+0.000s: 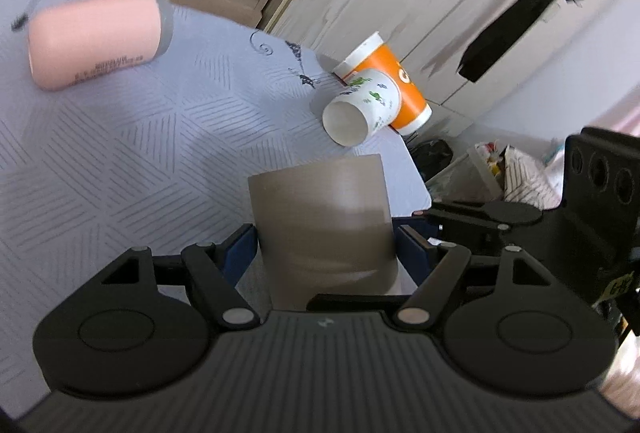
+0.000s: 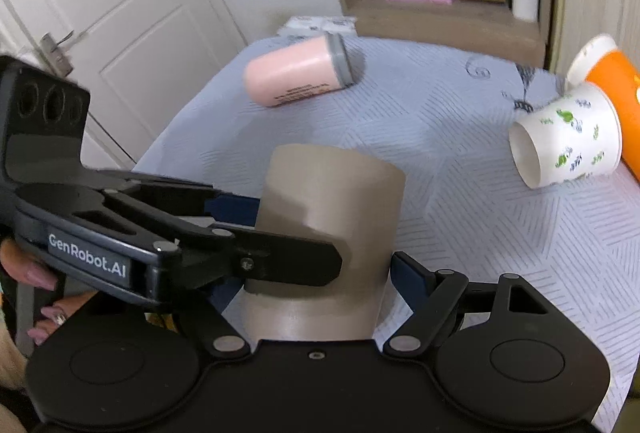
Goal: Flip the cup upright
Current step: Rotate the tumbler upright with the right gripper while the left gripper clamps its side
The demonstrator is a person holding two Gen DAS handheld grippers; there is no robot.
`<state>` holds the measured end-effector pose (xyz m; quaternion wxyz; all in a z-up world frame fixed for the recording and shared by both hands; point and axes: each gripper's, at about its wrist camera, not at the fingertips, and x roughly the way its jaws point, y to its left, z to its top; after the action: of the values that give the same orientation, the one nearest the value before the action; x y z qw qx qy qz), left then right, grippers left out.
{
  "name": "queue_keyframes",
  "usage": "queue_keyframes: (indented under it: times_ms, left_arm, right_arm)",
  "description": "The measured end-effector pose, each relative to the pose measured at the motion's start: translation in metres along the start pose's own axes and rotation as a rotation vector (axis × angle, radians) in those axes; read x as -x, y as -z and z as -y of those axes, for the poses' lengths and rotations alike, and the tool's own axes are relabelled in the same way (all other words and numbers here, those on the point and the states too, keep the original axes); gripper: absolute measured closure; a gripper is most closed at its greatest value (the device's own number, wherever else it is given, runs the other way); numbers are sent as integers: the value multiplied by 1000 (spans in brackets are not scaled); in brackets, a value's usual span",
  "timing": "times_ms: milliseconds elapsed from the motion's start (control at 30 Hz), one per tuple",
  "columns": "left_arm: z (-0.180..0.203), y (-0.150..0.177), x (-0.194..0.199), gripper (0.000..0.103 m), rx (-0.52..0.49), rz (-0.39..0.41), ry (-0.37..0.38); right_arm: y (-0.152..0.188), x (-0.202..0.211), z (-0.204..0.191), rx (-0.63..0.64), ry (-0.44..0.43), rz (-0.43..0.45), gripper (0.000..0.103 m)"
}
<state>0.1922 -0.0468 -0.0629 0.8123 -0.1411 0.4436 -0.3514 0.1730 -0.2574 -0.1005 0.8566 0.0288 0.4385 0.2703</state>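
A taupe cup (image 1: 322,223) stands between the blue pads of my left gripper (image 1: 326,253), which is shut on it. In the right wrist view the same cup (image 2: 332,209) also sits between the jaws of my right gripper (image 2: 320,273), shut on its lower part, with the left gripper's black body (image 2: 160,241) crossing in front. The cup looks upside down, wider end low, just above the grey patterned table (image 2: 460,201).
A pink tumbler (image 2: 296,71) lies on its side at the table's far end. A white printed paper cup (image 2: 568,137) and an orange cup (image 2: 612,89) lie on their sides at the right edge. Shelves and a door stand behind.
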Motion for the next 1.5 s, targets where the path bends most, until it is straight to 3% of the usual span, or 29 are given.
queue_keyframes:
  times_ms: [200,333,633,867,1067,1267,1500]
  left_arm:
    - [15,14,15,28,-155,47,-36]
    - [13,21,24,29,-192,99,-36]
    - [15,15,26,30,-334,223,-139]
    - [-4,-9,14,30,-360,249,-94]
    - [1,-20,4,30,-451,289,-142]
    - [4,-25,-8,30,-499,261,-162]
    - [10,-26,-16,30,-501,253,-138]
  right_arm:
    - [22,9,-23,131,55,102,20]
    - [35,14,-33,213,93,211,22]
    - [28,-6,-44,344,189,342,22]
    - [12,-22,-36,416,257,388,22]
    - [2,-33,-29,457,301,454,22]
    - [2,-42,-26,467,357,452,22]
    - [1,-37,-7,350,303,436,22]
